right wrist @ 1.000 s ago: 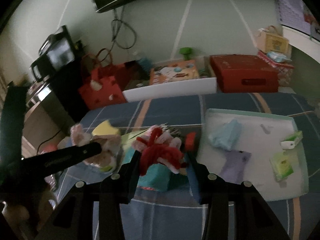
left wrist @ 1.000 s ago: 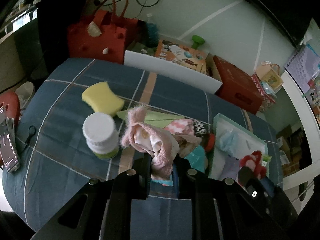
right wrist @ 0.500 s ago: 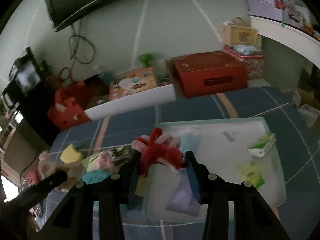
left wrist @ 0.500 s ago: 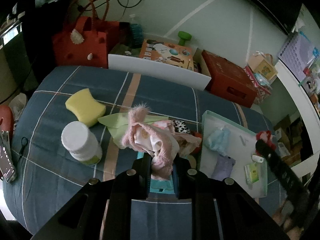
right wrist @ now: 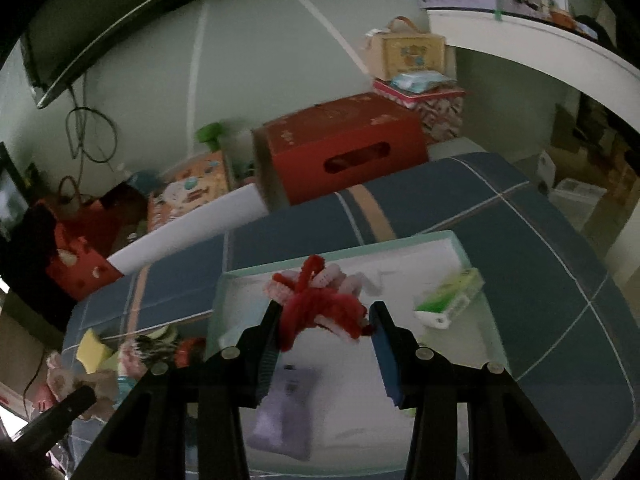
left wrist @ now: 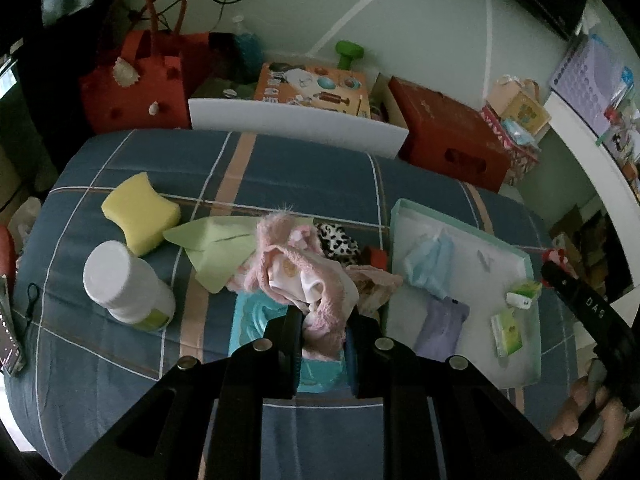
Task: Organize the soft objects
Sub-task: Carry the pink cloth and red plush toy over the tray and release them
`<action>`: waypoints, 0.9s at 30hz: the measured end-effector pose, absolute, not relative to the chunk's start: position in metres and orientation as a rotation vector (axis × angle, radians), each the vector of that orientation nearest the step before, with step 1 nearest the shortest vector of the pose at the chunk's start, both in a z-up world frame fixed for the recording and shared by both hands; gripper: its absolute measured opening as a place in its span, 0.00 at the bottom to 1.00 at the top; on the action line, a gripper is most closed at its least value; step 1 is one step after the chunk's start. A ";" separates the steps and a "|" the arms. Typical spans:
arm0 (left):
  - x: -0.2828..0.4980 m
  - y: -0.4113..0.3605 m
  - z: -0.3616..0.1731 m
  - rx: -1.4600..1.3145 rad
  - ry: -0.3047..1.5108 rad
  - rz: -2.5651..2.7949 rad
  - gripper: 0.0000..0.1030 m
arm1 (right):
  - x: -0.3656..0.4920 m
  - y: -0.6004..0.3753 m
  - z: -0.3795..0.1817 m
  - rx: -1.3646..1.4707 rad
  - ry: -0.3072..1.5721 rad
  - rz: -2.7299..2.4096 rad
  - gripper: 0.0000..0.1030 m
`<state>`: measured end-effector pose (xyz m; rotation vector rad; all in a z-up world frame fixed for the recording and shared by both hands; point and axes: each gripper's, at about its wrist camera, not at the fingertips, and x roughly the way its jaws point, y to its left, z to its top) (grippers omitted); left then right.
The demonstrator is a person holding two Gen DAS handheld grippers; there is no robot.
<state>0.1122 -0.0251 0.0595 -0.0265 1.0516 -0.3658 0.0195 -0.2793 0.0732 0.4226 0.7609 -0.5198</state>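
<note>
So we've got both grippers loaded. Our left gripper [left wrist: 323,322] is squeezed down nearly all the way, pads pinching a fuzzy pink plush thing [left wrist: 298,268] with a cream middle. It bunches up out of the jaws and hangs over the pile of soft stuff on the blue plaid cover [left wrist: 304,172], right above a teal item [left wrist: 256,316] and next to a leopard-print piece [left wrist: 338,240] and a pale green cloth [left wrist: 218,250]. A yellow sponge [left wrist: 140,212] and a white-capped bottle [left wrist: 126,286] sit off to the left of that pile.

Our right gripper [right wrist: 326,322] is about half open, and the jaws are clamped on a red and pink fuzzy toy [right wrist: 320,302] made of chenille-looking strands. It fills the gap between the pads, red loop sticking up. We're holding it over the mint-rimmed tray [right wrist: 456,240], toward its far edge. In the tray we can see a lilac pouch [right wrist: 286,408], a green tissue pack [right wrist: 450,300] and, from the left camera, a light blue face mask [left wrist: 430,264].

Right view is a bit blurry.
</note>
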 end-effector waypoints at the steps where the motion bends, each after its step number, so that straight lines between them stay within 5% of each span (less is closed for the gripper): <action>1: 0.112 -0.028 0.059 -0.015 1.053 -0.366 0.17 | 0.018 -0.284 0.071 0.429 0.767 -0.525 0.45; 20: 0.137 -0.187 0.045 0.116 1.087 -0.630 0.20 | 0.018 -0.343 0.027 0.508 0.858 -0.591 0.46; 22: 0.142 -0.199 0.032 0.108 1.125 -0.638 0.32 | 0.022 -0.341 0.026 0.483 0.877 -0.588 0.47; 24: 0.146 -0.201 0.023 0.083 1.155 -0.633 0.59 | 0.024 -0.340 0.026 0.485 0.887 -0.570 0.57; 27: 0.148 -0.195 0.020 0.049 1.170 -0.630 0.65 | 0.027 -0.337 0.025 0.481 0.910 -0.564 0.68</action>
